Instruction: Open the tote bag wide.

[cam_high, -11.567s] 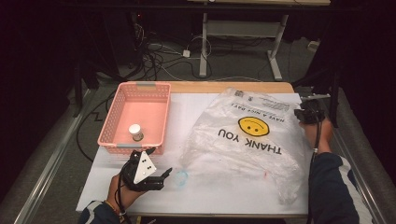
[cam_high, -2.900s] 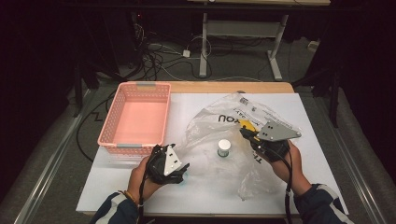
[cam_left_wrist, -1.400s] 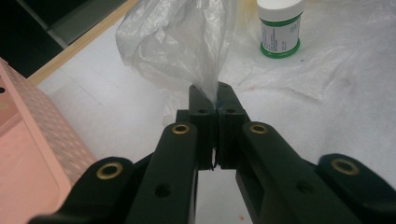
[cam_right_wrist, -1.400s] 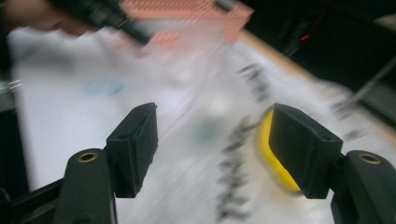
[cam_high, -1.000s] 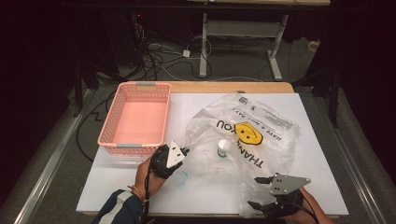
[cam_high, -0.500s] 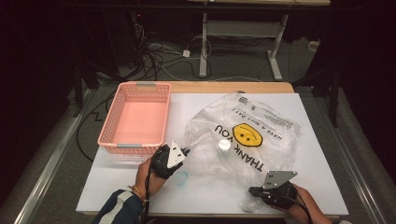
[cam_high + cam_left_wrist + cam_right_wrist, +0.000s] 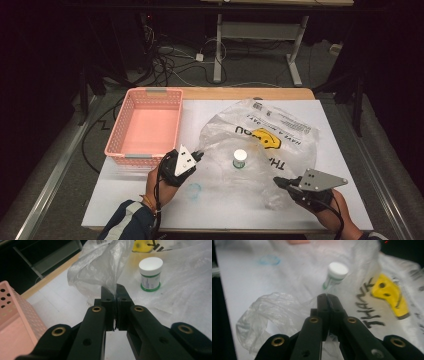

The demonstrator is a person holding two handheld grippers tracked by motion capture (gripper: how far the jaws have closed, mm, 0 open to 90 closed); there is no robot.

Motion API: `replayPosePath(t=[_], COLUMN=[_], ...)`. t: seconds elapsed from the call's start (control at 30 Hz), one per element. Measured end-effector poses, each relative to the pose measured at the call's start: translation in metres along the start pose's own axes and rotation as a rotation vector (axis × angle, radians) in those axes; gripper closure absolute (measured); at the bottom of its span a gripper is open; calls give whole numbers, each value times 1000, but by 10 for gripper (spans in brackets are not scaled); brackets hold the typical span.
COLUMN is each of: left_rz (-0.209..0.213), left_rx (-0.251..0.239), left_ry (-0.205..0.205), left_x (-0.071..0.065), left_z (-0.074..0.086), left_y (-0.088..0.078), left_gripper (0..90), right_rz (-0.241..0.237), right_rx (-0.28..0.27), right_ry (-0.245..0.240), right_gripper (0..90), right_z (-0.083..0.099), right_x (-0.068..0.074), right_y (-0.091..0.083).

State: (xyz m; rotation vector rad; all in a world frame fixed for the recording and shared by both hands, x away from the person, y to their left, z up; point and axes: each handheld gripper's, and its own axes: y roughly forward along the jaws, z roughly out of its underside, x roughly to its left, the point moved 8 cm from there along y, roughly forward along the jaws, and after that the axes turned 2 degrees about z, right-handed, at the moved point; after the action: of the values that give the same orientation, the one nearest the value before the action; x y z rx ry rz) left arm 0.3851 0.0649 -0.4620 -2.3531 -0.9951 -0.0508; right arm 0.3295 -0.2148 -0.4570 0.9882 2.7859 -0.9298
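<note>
The left gripper [image 7: 115,290] is seen with its jaws pressed together on a gathered fold of the clear plastic bag [image 7: 105,262]; in the high view this gripper [image 7: 198,155] sits near the front edge of the table [image 7: 150,210], just in front of the pink basket [image 7: 145,125], which appears to hold nothing. The right gripper [image 7: 326,297] is likewise clamped on a thin pinch of bag film, and in the high view it [image 7: 278,182] is placed toward the front right corner of the table. Between the two grippers the bag [image 7: 265,150] is spread, printed with a yellow smiley face [image 7: 264,138] and "THANK YOU" lettering. A small white-capped jar [image 7: 240,159] with a green band stands upright in the bag area, roughly at the middle of the table; whether it is inside the film or resting on top of it cannot be told with certainty.

Risks judged from this state:

- The film may slip out of either pair of jaws, since only a thin fold is held; the bag mouth would then collapse.
- If the two grippers are drawn apart too hard, the thin film may stretch or tear at the clamped points.
- If the bag is lifted or dragged unevenly, the jar may be tipped over and may roll toward the table's front edge.
</note>
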Motion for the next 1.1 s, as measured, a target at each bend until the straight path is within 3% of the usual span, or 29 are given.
replayPosePath(t=[0.17, 0.4, 0.53, 1.1], left_rz=[-11, -32, -35, -58], left_rx=[-34, -61, -69, -85], left_ry=[-12, -34, -34, -32], left_x=[8, 19, 21, 26], left_z=[-9, -12, -15, -21], left_y=[-4, -9, -11, -1], left_gripper=[849, 849, 849, 851], right_rz=[41, 81, 126, 217], right_rx=[-64, -101, -121, -162], right_ry=[7, 7, 0, 12], right_gripper=[900, 900, 900, 900], right_z=[-14, -23, -29, -37], right_x=[-13, -28, -36, -63], right_y=[-10, -14, -18, -5])
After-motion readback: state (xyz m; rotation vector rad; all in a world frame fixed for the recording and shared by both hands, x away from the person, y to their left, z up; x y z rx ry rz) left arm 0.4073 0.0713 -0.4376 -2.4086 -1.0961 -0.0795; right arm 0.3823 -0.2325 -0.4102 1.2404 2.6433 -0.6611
